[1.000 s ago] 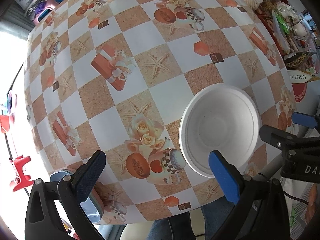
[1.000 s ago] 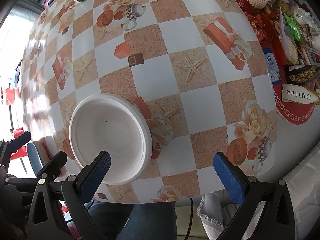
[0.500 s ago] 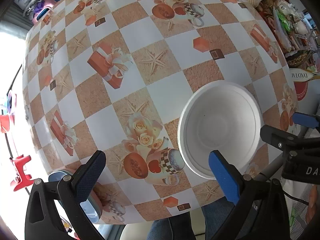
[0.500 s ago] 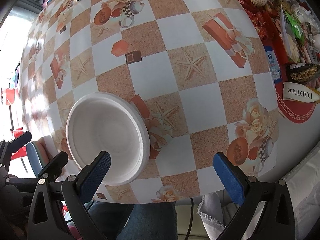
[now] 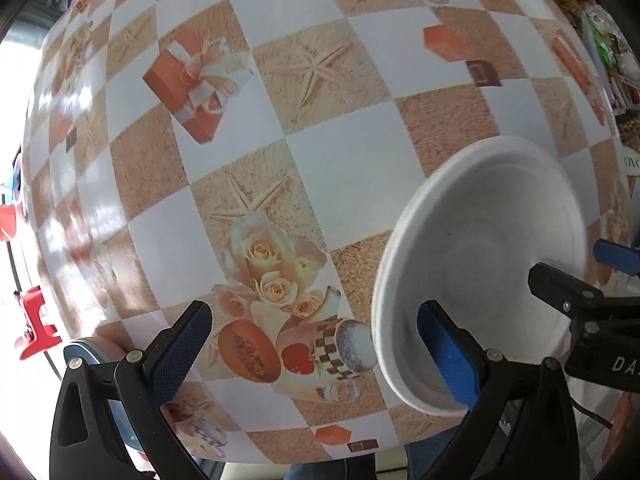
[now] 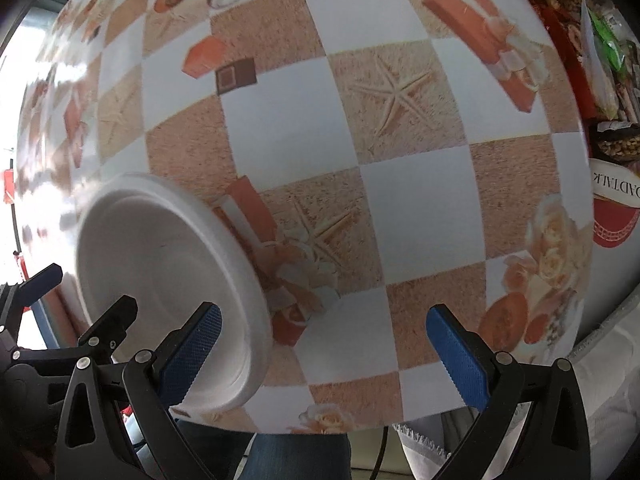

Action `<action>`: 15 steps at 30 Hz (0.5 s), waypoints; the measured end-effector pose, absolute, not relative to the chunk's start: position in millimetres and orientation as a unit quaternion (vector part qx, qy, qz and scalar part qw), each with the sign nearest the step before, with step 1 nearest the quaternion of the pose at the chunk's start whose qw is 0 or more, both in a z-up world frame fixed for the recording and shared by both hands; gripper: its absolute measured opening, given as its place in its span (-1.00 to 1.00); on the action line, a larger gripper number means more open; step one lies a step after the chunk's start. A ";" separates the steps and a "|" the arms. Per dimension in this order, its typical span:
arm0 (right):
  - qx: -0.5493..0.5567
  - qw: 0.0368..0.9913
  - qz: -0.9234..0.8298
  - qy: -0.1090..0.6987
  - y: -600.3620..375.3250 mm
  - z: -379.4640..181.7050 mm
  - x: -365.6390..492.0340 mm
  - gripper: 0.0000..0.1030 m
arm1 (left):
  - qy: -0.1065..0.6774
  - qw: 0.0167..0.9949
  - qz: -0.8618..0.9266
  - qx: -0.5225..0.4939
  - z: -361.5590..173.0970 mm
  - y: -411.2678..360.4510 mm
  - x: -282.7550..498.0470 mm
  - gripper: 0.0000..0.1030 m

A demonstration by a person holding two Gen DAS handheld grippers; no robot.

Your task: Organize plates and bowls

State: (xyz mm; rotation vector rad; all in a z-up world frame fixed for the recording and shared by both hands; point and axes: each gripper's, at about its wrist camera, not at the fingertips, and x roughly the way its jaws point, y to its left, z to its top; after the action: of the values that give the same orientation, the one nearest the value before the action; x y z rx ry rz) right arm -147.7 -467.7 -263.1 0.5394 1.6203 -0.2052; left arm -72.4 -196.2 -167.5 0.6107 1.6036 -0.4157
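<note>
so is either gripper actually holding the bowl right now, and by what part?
No. Both the left gripper and right gripper are open and empty. The white bowl sits on the table with one finger of each over it.

Plain white round foam bowl, no pattern. Glossy checked tablecloth: white and sandy-tan squares, printed starfish, peach roses, orange-red gift boxes. Black-framed grippers, blue textured finger pads. Red plastic clamp at left edge.

White bowl sits on the checkered tablecloth — left gripper jaws spread wide, holding nothing.
</note>
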 end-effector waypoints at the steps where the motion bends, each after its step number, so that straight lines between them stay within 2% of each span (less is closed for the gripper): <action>1: 0.236 0.651 -0.090 0.716 -466.9 -266.9 -147.0 1.00 | 0.703 0.635 -0.180 0.265 -169.6 -195.7 -72.0 0.99; 13: 0.228 0.657 -0.090 0.713 -454.8 -283.1 -145.3 0.99 | 0.704 0.645 -0.174 0.241 -178.6 -202.9 -63.3 0.95; 14: 0.228 0.660 -0.088 0.711 -453.1 -282.3 -145.1 0.92 | 0.705 0.644 -0.181 0.235 -177.9 -204.4 -63.1 0.86; 15: 0.232 0.662 -0.081 0.708 -450.8 -278.3 -139.1 0.75 | 0.706 0.642 -0.188 0.231 -176.8 -205.4 -63.5 0.80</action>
State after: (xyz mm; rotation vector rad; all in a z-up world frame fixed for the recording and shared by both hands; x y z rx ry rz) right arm -139.1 -450.8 -278.3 0.5254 1.6004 -0.1838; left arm -63.5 -205.4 -176.8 0.5269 1.6096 -0.4293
